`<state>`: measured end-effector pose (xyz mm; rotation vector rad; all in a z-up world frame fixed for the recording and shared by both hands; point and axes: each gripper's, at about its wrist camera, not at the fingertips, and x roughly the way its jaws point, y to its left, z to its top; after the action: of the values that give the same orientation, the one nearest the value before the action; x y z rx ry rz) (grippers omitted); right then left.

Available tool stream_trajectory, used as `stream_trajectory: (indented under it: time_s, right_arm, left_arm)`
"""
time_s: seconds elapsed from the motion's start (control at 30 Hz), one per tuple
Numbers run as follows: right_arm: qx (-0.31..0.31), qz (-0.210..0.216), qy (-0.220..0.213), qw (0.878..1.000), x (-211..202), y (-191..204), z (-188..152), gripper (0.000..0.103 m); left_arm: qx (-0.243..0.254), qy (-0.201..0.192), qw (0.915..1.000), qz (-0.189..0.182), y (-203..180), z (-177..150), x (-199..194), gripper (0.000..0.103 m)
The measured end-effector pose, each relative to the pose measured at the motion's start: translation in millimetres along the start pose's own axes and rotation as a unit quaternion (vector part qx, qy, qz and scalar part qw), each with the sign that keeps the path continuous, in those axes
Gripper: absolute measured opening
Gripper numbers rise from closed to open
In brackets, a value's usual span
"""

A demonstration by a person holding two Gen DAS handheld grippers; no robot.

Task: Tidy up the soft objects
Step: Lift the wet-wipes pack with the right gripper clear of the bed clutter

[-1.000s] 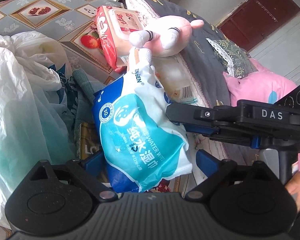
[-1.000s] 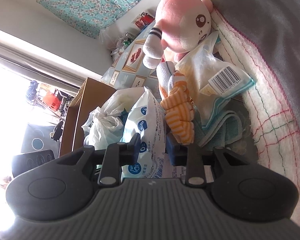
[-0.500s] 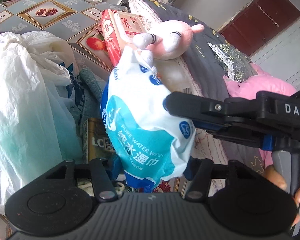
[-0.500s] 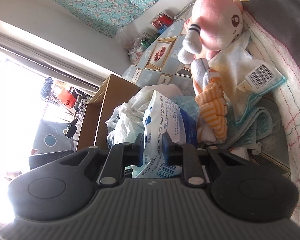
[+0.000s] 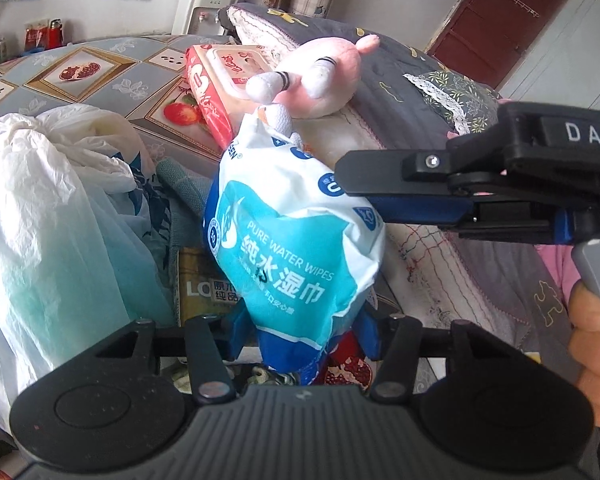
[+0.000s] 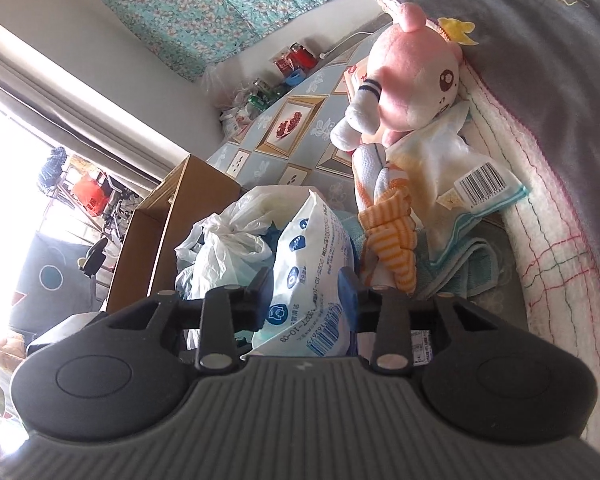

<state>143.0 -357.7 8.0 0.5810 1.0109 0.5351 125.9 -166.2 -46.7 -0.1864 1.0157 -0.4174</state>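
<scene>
A blue and white pack of wet wipes (image 5: 292, 240) is held up off the table. My left gripper (image 5: 300, 332) is shut on its lower end. My right gripper (image 6: 306, 294) is shut on the same pack (image 6: 312, 276) from the side; it reaches in from the right in the left wrist view (image 5: 384, 192). A pink plush toy (image 5: 324, 76) lies behind the pack against a grey quilt (image 5: 412, 92). In the right wrist view the plush (image 6: 416, 80) rests above an orange striped cloth (image 6: 392, 240) and a bagged towel (image 6: 452, 176).
A white plastic bag (image 5: 48, 208) bulges at the left. A red wipes pack (image 5: 216, 84) lies on the patterned tablecloth (image 5: 100, 76). A yellow box (image 5: 204, 284) sits under the held pack. A cardboard box (image 6: 168, 216) stands beyond the bag. A teal towel (image 6: 464, 260) lies by the quilt.
The wipes pack has been lifted and turned more upright. My left gripper has closed onto its lower end. My right gripper stays clamped on it and has moved up with it.
</scene>
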Motion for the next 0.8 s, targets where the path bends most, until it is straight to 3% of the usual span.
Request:
stream_trajectory:
  time_s: [0.07, 0.37, 0.43, 0.57, 0.67, 0.8]
  right_arm:
    - [-0.013, -0.003, 0.006, 1.000, 3, 3, 1, 0.048]
    - [-0.040, -0.017, 0.034, 0.998, 29, 11, 3, 0.051]
    - [-0.032, -0.015, 0.032, 0.999, 29, 7, 4, 0.047]
    - [-0.001, -0.013, 0.028, 1.000, 24, -11, 6, 0.029]
    - [0.042, 0.008, 0.030, 0.999, 20, -32, 6, 0.029]
    - [0.053, 0.018, 0.031, 0.998, 20, -39, 6, 0.029]
  left_arm:
    - [-0.002, -0.003, 1.0000, -0.002, 1, -1, 0, 0.054]
    - [0.002, -0.008, 0.9999, -0.006, 0, -3, 1, 0.060]
    - [0.000, -0.009, 0.9999, -0.010, 1, -2, 1, 0.061]
    - [-0.003, -0.010, 0.9998, -0.019, 3, 0, -3, 0.076]
    - [-0.010, -0.006, 0.9995, -0.031, 4, 4, -3, 0.083]
    - [-0.037, 0.011, 0.9985, -0.039, 10, 10, 6, 0.087]
